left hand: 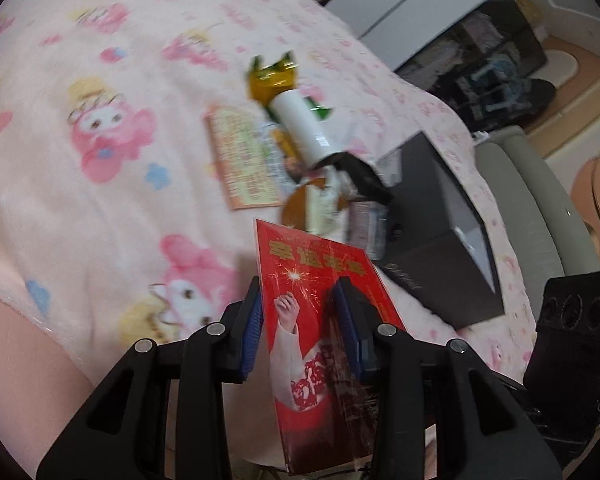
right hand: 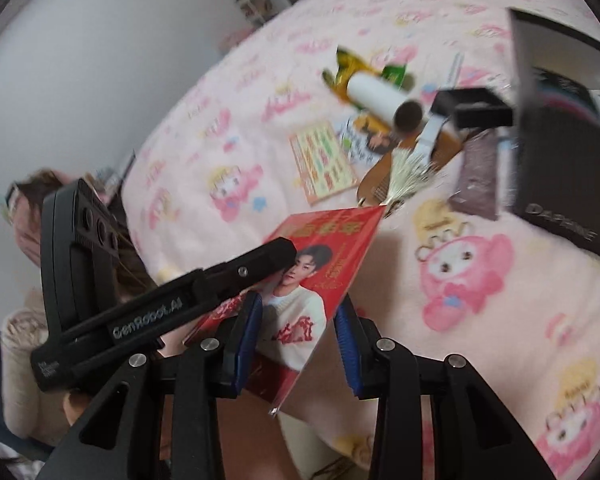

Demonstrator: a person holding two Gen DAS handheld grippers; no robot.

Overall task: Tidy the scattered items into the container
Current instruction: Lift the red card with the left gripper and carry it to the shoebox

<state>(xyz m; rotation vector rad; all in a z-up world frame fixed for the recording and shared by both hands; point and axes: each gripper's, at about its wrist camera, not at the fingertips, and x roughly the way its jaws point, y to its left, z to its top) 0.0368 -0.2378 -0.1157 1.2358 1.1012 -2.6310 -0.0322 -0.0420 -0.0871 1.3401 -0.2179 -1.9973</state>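
Note:
A red photo card in a clear sleeve (left hand: 300, 320) hangs above the pink blanket, tilted. My left gripper (left hand: 300, 284) is shut on it, blue pads against both faces. In the right wrist view the same card (right hand: 324, 248) runs slantwise between my right gripper's (right hand: 299, 300) pads, which press on its lower part. The left gripper's finger (right hand: 276, 256) lies on the card's upper left. The black box (left hand: 440, 216), lettered on its side (right hand: 560, 216), stands open at the right. The right gripper's black housing (left hand: 572, 320) shows at the far right.
Scattered on the blanket (left hand: 100, 80) beside the box: a white tube (left hand: 300, 128), a gold and green wrapper (left hand: 274, 76), an orange sticker card (left hand: 244, 160), a round wooden brush (right hand: 384, 176), a dark packet (right hand: 476, 176) and a small black box (right hand: 472, 108). A person's sleeve (right hand: 20, 344) shows at the left.

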